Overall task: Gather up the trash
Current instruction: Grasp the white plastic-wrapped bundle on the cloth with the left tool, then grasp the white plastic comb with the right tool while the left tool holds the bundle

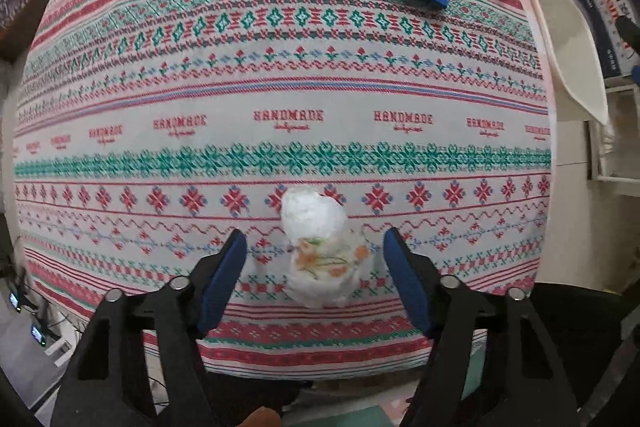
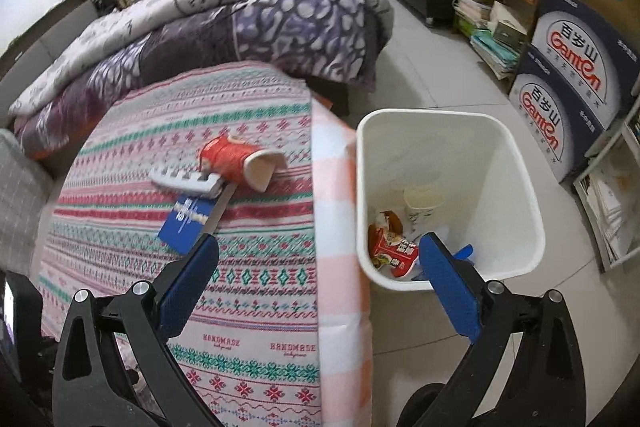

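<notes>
My left gripper (image 1: pixel 316 259) stands wide open, jaws on either side of a crumpled wad (image 1: pixel 318 247) of white tissue and printed wrapper; both pads clear of it, no contact visible. The wad lies on the patterned cloth (image 1: pixel 280 87) near the table's near edge, dead ahead between the jaws, its long axis running away from me along the fingers, so a straight close should catch its narrow waist. My right gripper (image 2: pixel 316 259) is also open and empty, hovering over the table's corner, one finger seen against the bin (image 2: pixel 516 163). Left is plainly nearer the wad. The white bin stands on the floor just beside the table, holding a red snack wrapper (image 2: pixel 394 249), a paper cup (image 2: pixel 422 205) and scraps. On the far cloth: red cup (image 2: pixel 232 161), blue card (image 2: pixel 186 223), white foam strip (image 2: pixel 186 183), still uncollected.
</notes>
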Demonstrator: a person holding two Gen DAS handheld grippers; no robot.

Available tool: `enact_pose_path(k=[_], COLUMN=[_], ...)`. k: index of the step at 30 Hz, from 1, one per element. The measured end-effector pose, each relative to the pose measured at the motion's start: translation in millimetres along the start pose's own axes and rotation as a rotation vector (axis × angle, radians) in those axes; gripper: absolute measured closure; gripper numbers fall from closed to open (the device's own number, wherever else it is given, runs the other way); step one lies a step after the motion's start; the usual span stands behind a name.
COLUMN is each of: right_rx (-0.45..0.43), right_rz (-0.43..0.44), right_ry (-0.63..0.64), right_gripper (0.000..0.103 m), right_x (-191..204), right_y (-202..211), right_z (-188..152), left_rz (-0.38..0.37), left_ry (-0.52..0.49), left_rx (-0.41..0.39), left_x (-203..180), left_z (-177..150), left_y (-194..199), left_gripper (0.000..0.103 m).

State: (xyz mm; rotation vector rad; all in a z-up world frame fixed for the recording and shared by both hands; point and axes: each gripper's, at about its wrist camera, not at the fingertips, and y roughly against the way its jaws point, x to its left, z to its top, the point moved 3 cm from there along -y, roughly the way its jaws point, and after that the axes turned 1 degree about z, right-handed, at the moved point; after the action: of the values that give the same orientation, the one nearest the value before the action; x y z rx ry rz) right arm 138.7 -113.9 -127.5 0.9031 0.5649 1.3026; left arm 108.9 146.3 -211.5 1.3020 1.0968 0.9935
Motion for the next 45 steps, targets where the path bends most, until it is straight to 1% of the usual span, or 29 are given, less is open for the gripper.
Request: enact_pose_path(k=[1,2,3,4,5,7,9,11,14,15,17,18,20,22,24,26,27,28,29,30,31,32,33,34,36,38,41,43,45], right_rx=[0.006,0.010,0.015,0.018,0.020,0.026,0.036,0.048,0.060,0.063,0.072,0.086,0.101,0.100,0.075,0.064,0.065,0.069,0.066,0.050,0.020,-0.008,-0.035,-0.053,-0.057,-0.014,0.027,0.076,0.123], right_rz=[0.004,0.006,0.007,0.006,0.006,0.009,0.017,0.028,0.055,0.068,0.081,0.092,0.105,0.121,0.120,0.115,0.116,0.123,0.124,0.115,0.087,0.063,0.045,0.038,0.036,0.058,0.043,0.042,0.042], right_ry=[0.002,0.004,0.007,0.010,0.014,0.025,0.036,0.052,0.085,0.108,0.143,0.147,0.102,0.053,0.040,0.029,0.011,-0.006,-0.016,-0.014,0.010,0.043,0.091,0.147,0.245,0.344,0.476,0.588,0.650], right_gripper=[0.007,0.007,0.007,0.007,0.007,0.007,0.007,0.007,0.007,0.007,0.007,0.007,0.007,0.008,0.008,0.009,0.009,0.011,0.015,0.015,0.015,0.015,0.015,0.015,0.015,0.015,0.016,0.023,0.028], right_x=[2,4,6,7,9,14,20,28,44,53,66,71,74,75,79,81,81,81,81,83,86,89,96,105,121,140,163,181,193], right_y=[-2,-3,-5,-7,-8,-12,-16,-21,-29,-33,-40,-45,-53,-60,-65,-70,-74,-78,-80,-81,-79,-77,-75,-75,-78,-89,-107,-122,-133], right_z=[-1,-1,-2,-2,-2,-3,-4,-6,-9,-10,-11,-13,-12,-7,0,4,6,7,9,12,16,20,24,28,32,33,36,35,35], left_rz=[-0.007,-0.010,-0.005,-0.001,0.003,0.000,-0.009,0.008,0.002,0.013,0.011,0.011,0.023,0.015,-0.006,-0.004,-0.001,-0.001,-0.002,-0.005,-0.007,-0.011,-0.010,-0.006,-0.003,0.001,0.019,0.008,-0.009], left_ry=[0.003,0.003,-0.004,-0.010,-0.015,-0.016,-0.004,0.017,0.064,0.078,0.092,0.096,0.102,0.104,0.102,0.103,0.100,0.097,0.095,0.100,0.106,0.117,0.126,0.139,0.171,0.197,0.241,0.273,0.291], left_rx=[0.003,0.008,0.019,0.024,0.030,0.026,-0.001,-0.070,-0.155,-0.188,-0.248,-0.271,-0.307,-0.335,-0.348,-0.363,-0.368,-0.369,-0.371,-0.373,-0.374,-0.374,-0.373,-0.372,-0.374,-0.383,-0.407,-0.414,-0.414], left_x=[-1,-2,-3,-4,-4,-1,2,12,25,30,36,39,43,44,47,52,46,50,50,54,48,53,54,53,64,75,93,104,110], left_z=[-3,-7,-11,-13,-16,-21,-21,-14,-6,-3,0,2,3,6,12,16,23,31,35,35,40,40,48,56,58,57,60,62,62], left_y=[-2,-4,-8,-11,-15,-20,-18,-9,6,11,21,25,33,40,50,58,61,67,68,70,66,66,65,60,61,66,74,78,81], left_gripper=[0.043,0.051,0.056,0.063,0.066,0.069,0.070,0.070,0.070,0.070,0.070,0.070,0.070,0.070,0.070,0.070,0.070,0.070,0.070,0.070,0.070,0.070,0.070,0.070,0.070,0.070,0.070,0.070,0.070])
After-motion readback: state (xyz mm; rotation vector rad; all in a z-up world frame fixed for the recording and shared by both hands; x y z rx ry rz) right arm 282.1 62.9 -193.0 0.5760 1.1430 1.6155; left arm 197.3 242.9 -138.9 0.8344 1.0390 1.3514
